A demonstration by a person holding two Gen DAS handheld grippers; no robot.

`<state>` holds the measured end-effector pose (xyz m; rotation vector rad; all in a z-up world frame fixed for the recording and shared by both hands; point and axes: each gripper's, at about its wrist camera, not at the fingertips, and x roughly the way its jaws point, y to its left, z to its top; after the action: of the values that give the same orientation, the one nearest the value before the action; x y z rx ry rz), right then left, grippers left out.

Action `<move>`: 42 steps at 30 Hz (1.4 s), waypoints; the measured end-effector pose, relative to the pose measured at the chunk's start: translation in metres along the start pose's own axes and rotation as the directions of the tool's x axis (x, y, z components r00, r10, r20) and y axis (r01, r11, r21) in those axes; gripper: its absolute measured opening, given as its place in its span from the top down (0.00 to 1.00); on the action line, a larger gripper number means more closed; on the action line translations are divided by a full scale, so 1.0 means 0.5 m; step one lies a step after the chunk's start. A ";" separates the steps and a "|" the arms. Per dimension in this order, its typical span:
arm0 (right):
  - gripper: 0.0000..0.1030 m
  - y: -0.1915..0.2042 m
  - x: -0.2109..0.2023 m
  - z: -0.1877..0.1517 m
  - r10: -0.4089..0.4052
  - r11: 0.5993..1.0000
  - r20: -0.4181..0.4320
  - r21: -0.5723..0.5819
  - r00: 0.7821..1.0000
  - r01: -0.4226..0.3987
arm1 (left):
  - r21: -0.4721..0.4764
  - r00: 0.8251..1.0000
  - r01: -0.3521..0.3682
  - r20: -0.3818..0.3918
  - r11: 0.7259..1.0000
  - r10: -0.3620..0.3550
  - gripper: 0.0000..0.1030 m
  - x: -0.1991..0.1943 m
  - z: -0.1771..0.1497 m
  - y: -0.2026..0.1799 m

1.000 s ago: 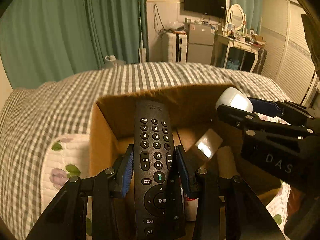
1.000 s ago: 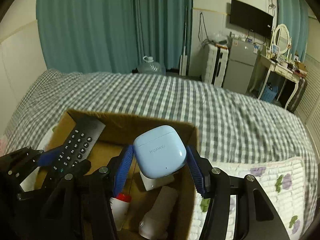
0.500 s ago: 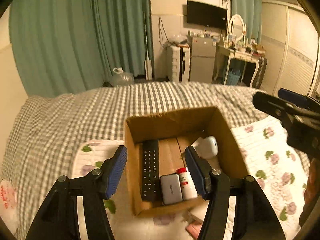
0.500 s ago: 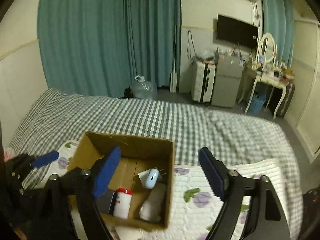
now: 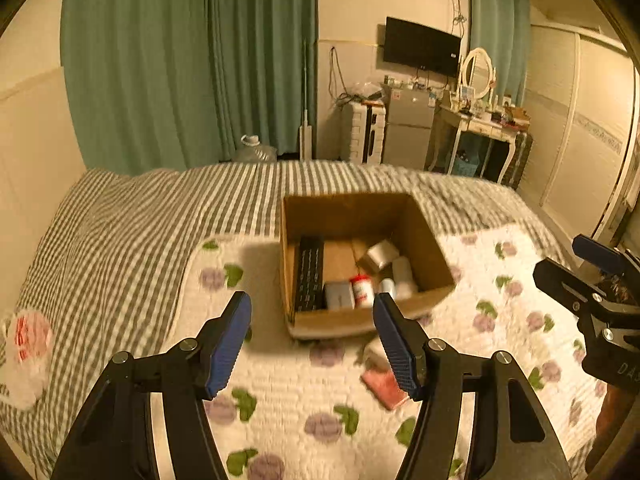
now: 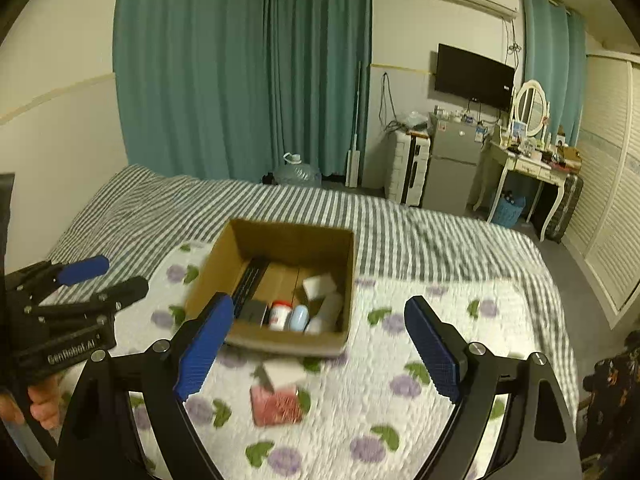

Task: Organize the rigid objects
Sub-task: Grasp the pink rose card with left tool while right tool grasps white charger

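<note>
A brown cardboard box (image 5: 424,236) with its top open sits on the bed's floral quilt (image 5: 304,392), straight ahead of the left claw (image 5: 312,336) and framed between its blue pads; from the right claw (image 6: 316,344) the same box (image 6: 224,268) lies ahead and slightly left. Both claws are spread wide and hold nothing. Inside the box, a long black remote control (image 5: 310,276) lies flat against the wall on the left claw's left side, its long axis running straight away from that claw toward the far wall. Right of it, at the near wall, stand a small grey case (image 5: 339,295) and a white bottle with a red cap (image 5: 362,289), then a pale blue earbud case (image 6: 299,317) and a white bottle (image 6: 330,310). A white block (image 5: 382,254) sits farther back. Just short of the box, close under the claws, a reddish flat packet (image 6: 276,404) lies on the quilt, blurred.
</note>
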<state>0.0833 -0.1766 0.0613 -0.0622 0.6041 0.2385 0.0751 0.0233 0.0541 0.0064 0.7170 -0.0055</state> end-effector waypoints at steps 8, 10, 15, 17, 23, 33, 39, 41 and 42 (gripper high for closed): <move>0.15 0.002 0.099 -0.127 0.011 1.000 -0.076 -0.009 0.997 -0.012 | 0.024 0.997 -0.024 -0.076 0.999 0.026 0.36 0.105 -0.132 -0.008; 0.15 0.006 0.134 -0.161 0.027 1.000 -0.111 -0.002 0.993 -0.027 | 0.024 0.994 -0.024 -0.107 0.999 0.027 0.36 0.136 -0.157 -0.007; 0.15 0.017 0.215 -0.216 0.036 0.999 -0.199 -0.015 0.979 -0.040 | 0.055 0.988 -0.041 -0.147 0.998 0.049 0.36 0.197 -0.195 -0.012; 0.15 0.022 0.239 -0.227 0.047 0.999 -0.222 -0.009 0.974 -0.050 | 0.048 0.987 -0.043 -0.152 0.998 0.050 0.36 0.212 -0.201 -0.006; 0.15 0.042 0.288 -0.247 0.054 0.998 -0.256 -0.022 0.965 -0.062 | 0.011 0.983 -0.070 -0.167 0.998 0.070 0.36 0.244 -0.208 0.014; 0.15 0.060 0.383 -0.233 0.065 0.997 -0.277 -0.024 0.959 -0.075 | -0.058 0.973 -0.117 -0.206 0.991 0.103 0.36 0.261 -0.214 0.056; 0.23 0.086 0.442 -0.247 0.084 0.988 -0.325 -0.099 0.942 -0.122 | -0.051 0.967 -0.131 -0.226 0.990 0.116 0.36 0.275 -0.220 0.057; 0.45 0.084 0.446 -0.251 0.081 0.988 -0.334 -0.097 0.939 -0.120 | -0.038 0.965 -0.131 -0.235 0.991 0.118 0.36 0.283 -0.223 0.051; 0.46 0.076 0.439 -0.251 0.101 0.988 -0.327 -0.076 0.940 -0.132 | -0.030 0.964 -0.130 -0.238 0.991 0.119 0.36 0.285 -0.224 0.048</move>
<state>0.1796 -0.1107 -0.1664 -0.1617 0.9247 0.3772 0.1089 0.0477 -0.1240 0.0087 0.9538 0.1346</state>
